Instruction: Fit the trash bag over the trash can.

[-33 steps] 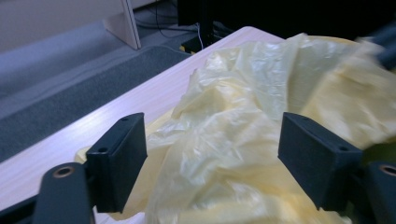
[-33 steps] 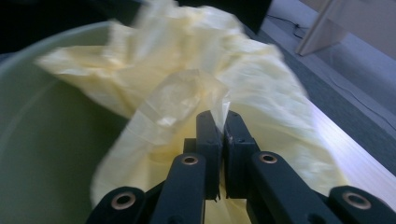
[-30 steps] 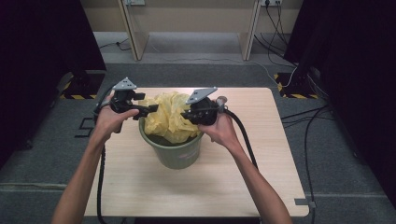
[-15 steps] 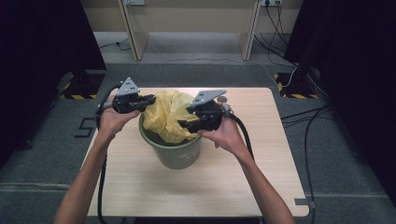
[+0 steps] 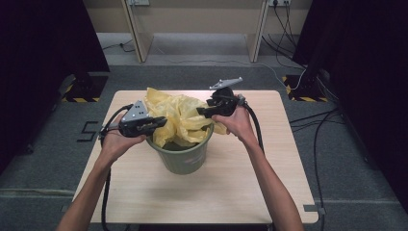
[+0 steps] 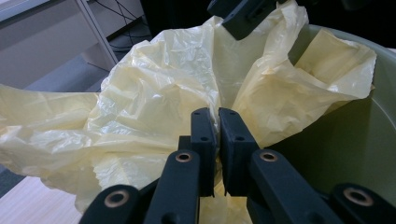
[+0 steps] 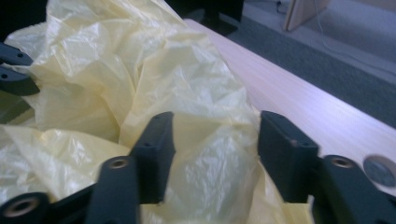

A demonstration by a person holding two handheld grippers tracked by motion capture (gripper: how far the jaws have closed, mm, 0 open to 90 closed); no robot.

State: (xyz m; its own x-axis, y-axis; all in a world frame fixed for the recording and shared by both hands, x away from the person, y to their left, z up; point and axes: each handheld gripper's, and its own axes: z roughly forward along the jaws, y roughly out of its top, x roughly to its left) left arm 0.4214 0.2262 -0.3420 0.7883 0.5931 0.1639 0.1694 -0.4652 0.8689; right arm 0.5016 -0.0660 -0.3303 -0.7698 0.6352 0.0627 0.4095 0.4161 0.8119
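Observation:
A green bin (image 5: 185, 158) stands mid-table with a crumpled yellow plastic bag (image 5: 180, 118) bulging out of its top. My left gripper (image 5: 161, 122) sits at the bin's left rim, shut on a fold of the bag (image 6: 154, 102); its jaws pinch the film beside the bin's inner wall (image 6: 359, 140). My right gripper (image 5: 201, 111) hovers at the far right rim, open, with the bag (image 7: 187, 107) billowing between its spread jaws. The other gripper's jaw tips (image 7: 14, 70) show at the left edge of the right gripper view.
The wooden table (image 5: 216, 192) has bare surface in front of and around the bin. Cables trail from both grippers over the table edges. Desk legs and floor cables lie beyond the far edge. A round disc (image 7: 380, 170) sits on the tabletop near my right gripper.
My left gripper moved down and toward the near-left rim, pulling the bag with it. My right gripper shifted up and back to the far right rim.

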